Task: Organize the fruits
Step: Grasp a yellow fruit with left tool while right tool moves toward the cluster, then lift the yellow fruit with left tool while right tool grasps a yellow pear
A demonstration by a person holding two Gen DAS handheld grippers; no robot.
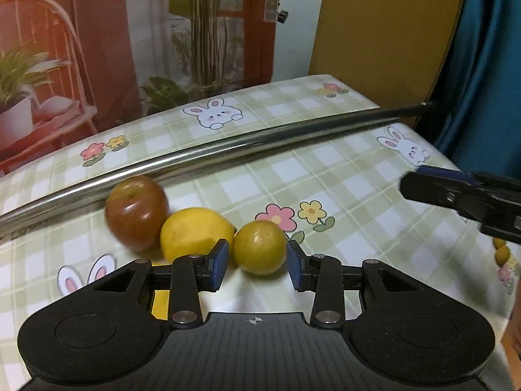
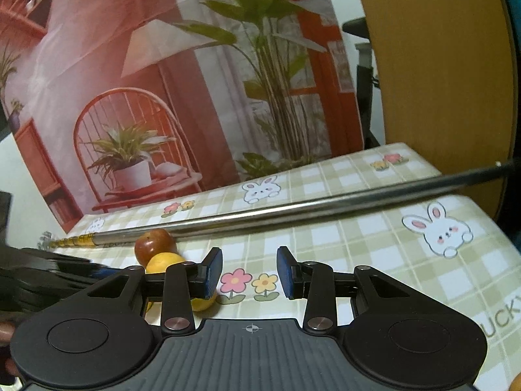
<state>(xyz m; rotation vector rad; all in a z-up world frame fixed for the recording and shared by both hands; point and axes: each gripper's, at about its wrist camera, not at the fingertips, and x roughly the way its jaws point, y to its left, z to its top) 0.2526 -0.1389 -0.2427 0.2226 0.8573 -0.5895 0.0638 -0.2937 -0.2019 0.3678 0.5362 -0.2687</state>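
Three fruits sit in a tight row on the counter [image 1: 342, 169] with its green-checked, rabbit-printed cloth: a glossy red apple [image 1: 136, 211], a larger yellow lemon-like fruit [image 1: 195, 233] touching it, and a small round yellow-green citrus [image 1: 260, 247] just beside that. A long shiny metal rod [image 1: 260, 135] lies across the cloth behind them, the apple right up against it.

The left gripper [image 1: 256, 262] points down at the small citrus, its blue-padded fingers [image 1: 218, 262] set to a narrow gap with nothing between them. The fruit lies just beyond the tips and looks about as wide as the gap — so this is an approach, not yet a grasp. The right gripper [image 2: 249, 272] hangs over bare cloth near the printed flowers, fingers likewise narrow and empty, well clear of the fruit.

To do this step well, I would part the left fingers more before going further; as they stand, the pads would likely nudge the citrus and roll it. Centre on the fruit's widest part, come down so the pads straddle it near the cloth, and keep the left pad out of the crevice against the lemon-like fruit — pushing there could shove the whole row toward the rod. Close gently; the round skin may slip.
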